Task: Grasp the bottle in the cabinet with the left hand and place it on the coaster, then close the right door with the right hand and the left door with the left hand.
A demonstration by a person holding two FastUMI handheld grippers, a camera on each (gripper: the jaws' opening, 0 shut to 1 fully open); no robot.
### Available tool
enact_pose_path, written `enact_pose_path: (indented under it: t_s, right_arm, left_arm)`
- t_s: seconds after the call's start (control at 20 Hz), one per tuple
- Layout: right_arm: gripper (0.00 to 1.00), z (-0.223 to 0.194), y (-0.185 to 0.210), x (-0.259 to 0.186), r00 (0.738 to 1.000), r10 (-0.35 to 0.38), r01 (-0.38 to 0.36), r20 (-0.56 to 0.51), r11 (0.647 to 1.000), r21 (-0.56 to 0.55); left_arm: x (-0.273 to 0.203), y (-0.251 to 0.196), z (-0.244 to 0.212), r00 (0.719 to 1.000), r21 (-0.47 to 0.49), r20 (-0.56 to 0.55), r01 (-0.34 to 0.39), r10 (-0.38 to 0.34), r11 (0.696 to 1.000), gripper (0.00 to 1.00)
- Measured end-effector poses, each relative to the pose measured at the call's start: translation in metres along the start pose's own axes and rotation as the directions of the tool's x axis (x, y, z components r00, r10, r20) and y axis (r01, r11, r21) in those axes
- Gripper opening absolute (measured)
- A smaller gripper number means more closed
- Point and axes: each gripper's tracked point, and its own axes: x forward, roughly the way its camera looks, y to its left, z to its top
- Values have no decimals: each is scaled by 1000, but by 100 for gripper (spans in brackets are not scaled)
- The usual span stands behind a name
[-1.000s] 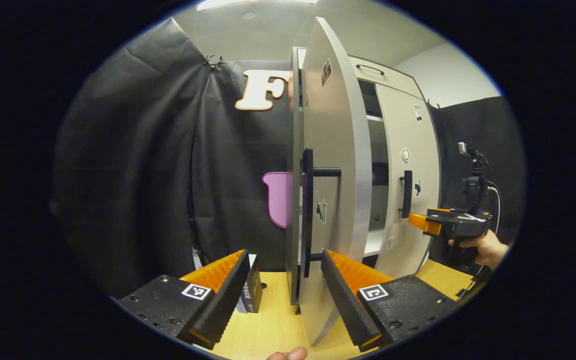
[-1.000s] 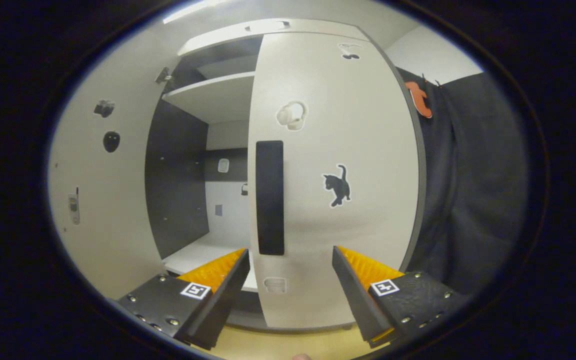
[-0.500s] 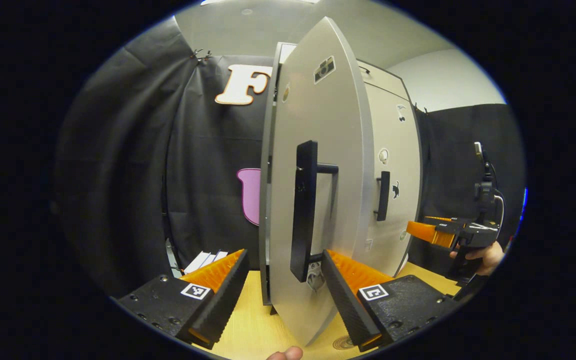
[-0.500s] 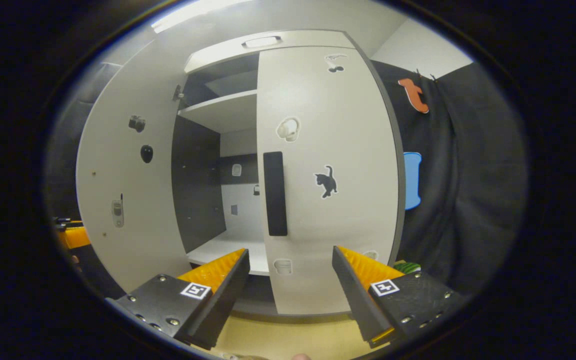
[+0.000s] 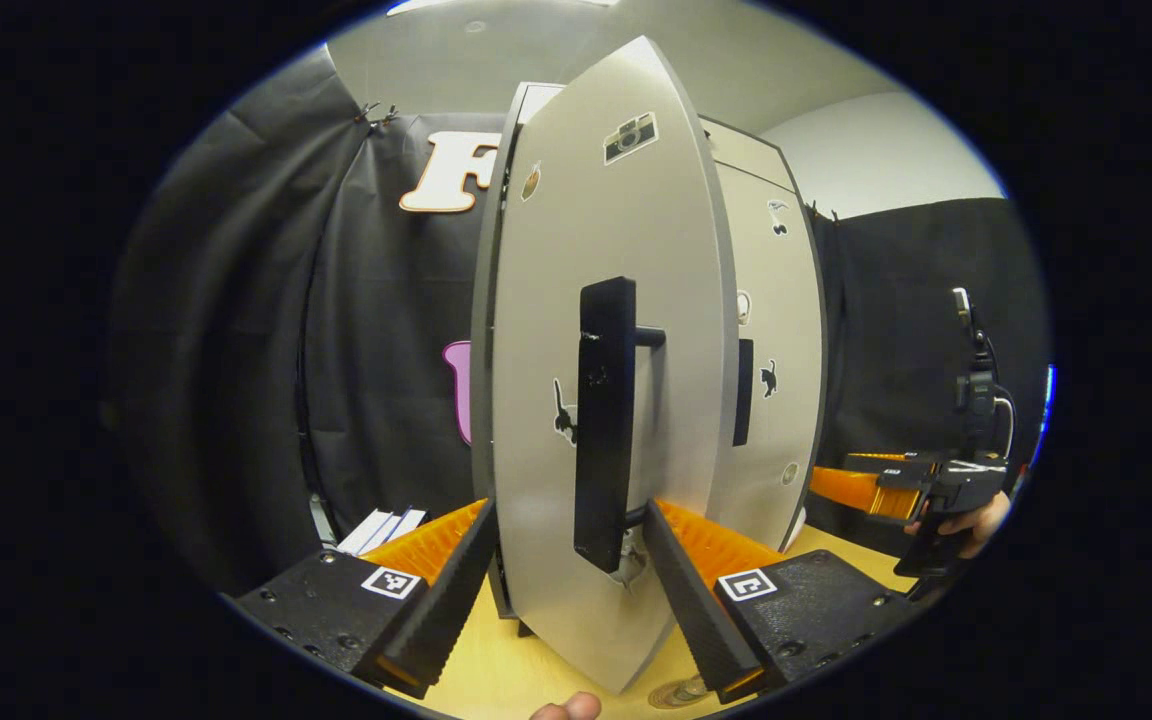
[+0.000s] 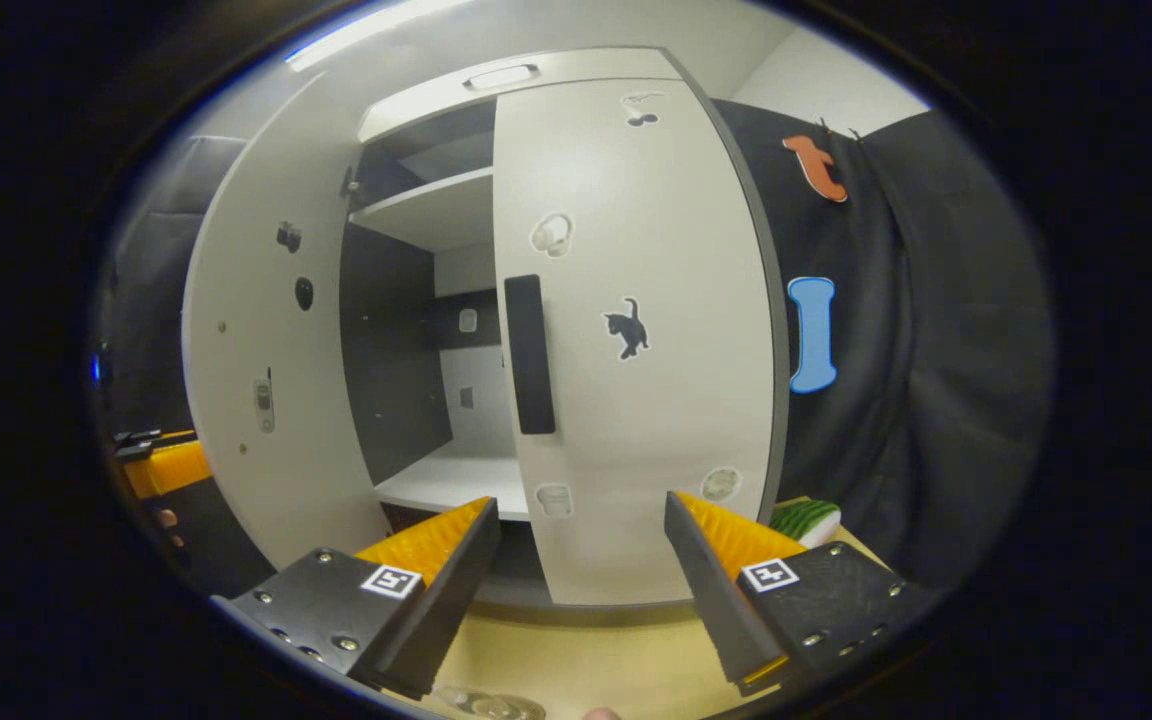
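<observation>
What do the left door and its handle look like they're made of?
Left door: likely laminated board, going by its flat matte pale grey face with a thin darker edge band. Handle: probably matte black painted metal or plastic, a squared bar on posts; can't tell which.

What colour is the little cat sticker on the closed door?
Black. The small cat sticker shows best in the right gripper view.

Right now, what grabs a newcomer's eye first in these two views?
In the left gripper view, the half-open left door looms dead ahead, its black handle between the open left gripper fingers. In the right gripper view, the right door stands shut with a cat sticker, beside the bare cabinet interior.
</observation>
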Motion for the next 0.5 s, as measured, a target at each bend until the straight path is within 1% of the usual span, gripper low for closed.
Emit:
enact_pose_path:
  t_s: [0.05,0.1,0.15,0.2,0.25,0.3,0.5]
  right_arm:
    - [100,-1,-2,-1,1000,0,0,-4,1000,7]
    - [100,-2,-5,-2,1000,-2,2,-7,1000,14]
    - [100,-4,-10,-2,1000,-8,8,-13,1000,20]
    - [100,-6,-14,-2,1000,-13,14,-20,999,29]
    - [97,-6,-18,-3,1000,-17,18,-23,999,40]
    - [100,-6,-21,-3,999,-19,21,-26,999,50]
    - [100,-13,-35,-9,999,-35,37,-41,998,55]
  left_arm:
    - [3,-3,0,1000,5,1,0,0,1000,87]
    - [6,-5,0,1000,12,6,-5,5,1000,93]
    - [9,-5,0,1000,17,11,-16,15,1000,93]
    - [13,-9,0,1000,15,14,-12,12,1000,98]
    - [17,-14,-1,1000,7,16,-6,6,1000,100]
    - [22,-19,-2,1000,-1,9,1,-1,1000,99]
    - [44,-38,-4,1000,-22,6,15,-15,1000,100]
